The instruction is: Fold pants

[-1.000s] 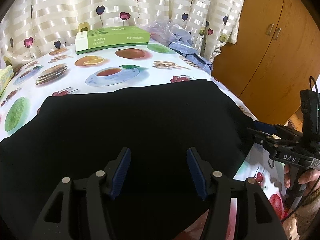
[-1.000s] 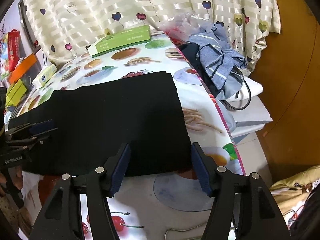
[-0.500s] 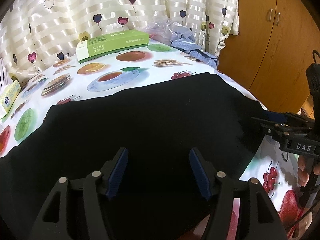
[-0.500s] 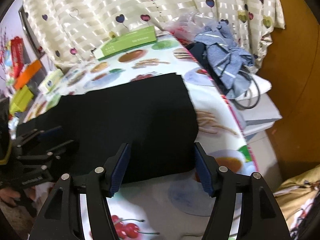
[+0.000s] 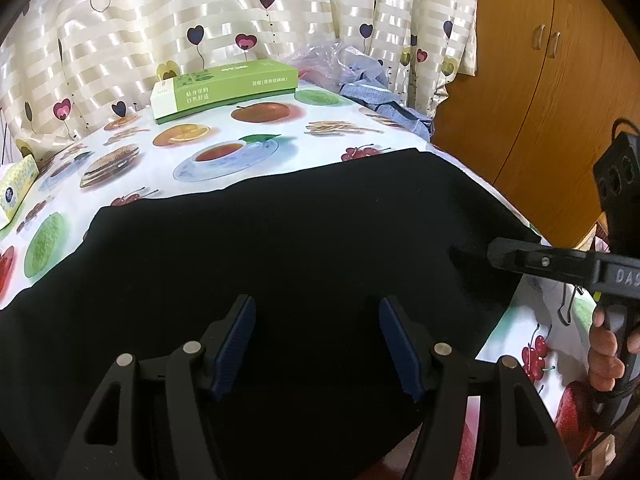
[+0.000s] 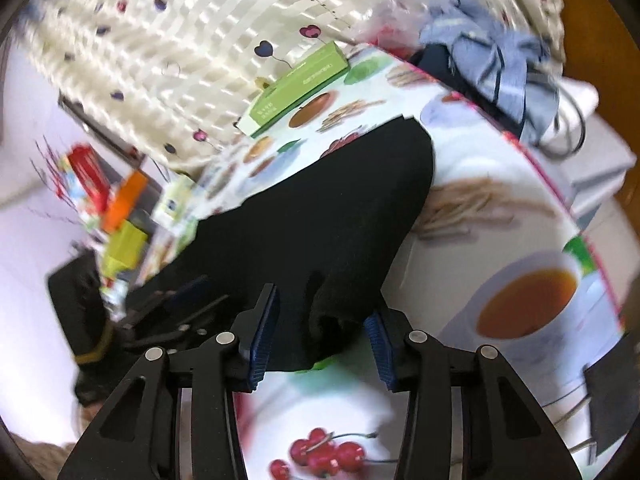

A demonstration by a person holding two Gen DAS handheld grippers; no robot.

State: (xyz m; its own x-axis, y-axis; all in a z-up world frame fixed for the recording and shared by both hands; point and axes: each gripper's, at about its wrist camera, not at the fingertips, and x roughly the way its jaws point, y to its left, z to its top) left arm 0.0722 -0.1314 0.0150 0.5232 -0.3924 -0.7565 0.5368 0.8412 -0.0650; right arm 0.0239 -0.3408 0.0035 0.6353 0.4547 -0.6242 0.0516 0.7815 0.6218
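Black pants (image 5: 280, 248) lie flat across a table with a fruit-print cloth. My left gripper (image 5: 316, 344) is open, hovering over the near part of the pants. My right gripper (image 6: 320, 332) is open, with the near right edge of the pants (image 6: 332, 216) bunched up between its blue pads (image 6: 262, 336). In the left wrist view the right gripper (image 5: 496, 254) reaches over the pants' right edge. The right wrist view is blurred and tilted.
A green box (image 5: 224, 88) stands at the back of the table by the curtain. A pile of blue-grey clothes (image 6: 492, 56) and a bag lie at the far right end. A wooden cabinet (image 5: 540, 100) stands to the right. Boxes (image 6: 124, 200) sit at the left.
My right gripper has moved forward and tilted, bringing its jaws around the pants' near right edge, which now bunches up. My left gripper has shifted slightly over the pants.
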